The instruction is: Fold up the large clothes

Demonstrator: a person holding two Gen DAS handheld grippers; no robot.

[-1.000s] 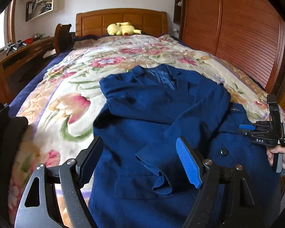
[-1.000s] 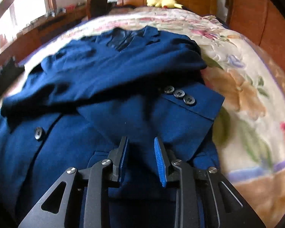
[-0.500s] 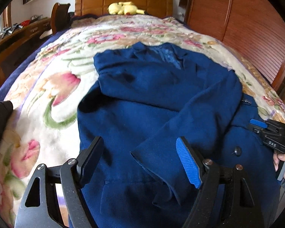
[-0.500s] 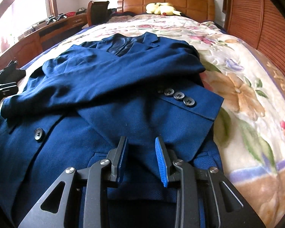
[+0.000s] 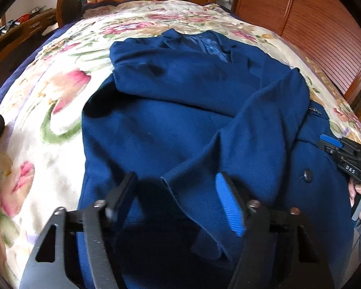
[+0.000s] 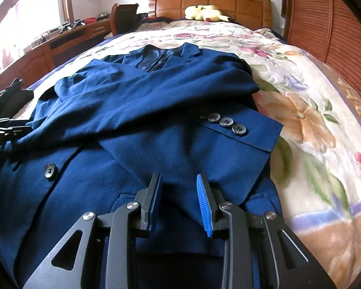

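Floral bedspread (image 6: 308, 110) carries the blue jacket (image 5: 180, 125), sleeves crossed over its front. Your left gripper (image 5: 178, 197) is closing its jaws around a sleeve cuff (image 5: 180, 190), not yet pinching. Your right gripper (image 6: 178, 200) hovers above the hem, jaws narrowly parted.

Blue jacket (image 5: 180, 125), woollen-looking weave, lies front-up on the floral bedspread, collar toward the top of the frame, hem at the bottom edge. Lapels open at the collar, showing shiny dark lining. Both sleeves are folded across the chest, crossing each other. In the right wrist view one cuff (image 6: 248, 132) with a row of dark buttons lies at centre right; a single front button (image 6: 50, 170) sits lower left. In the left wrist view the other cuff (image 5: 192, 204) lies low at centre, its edge curled.
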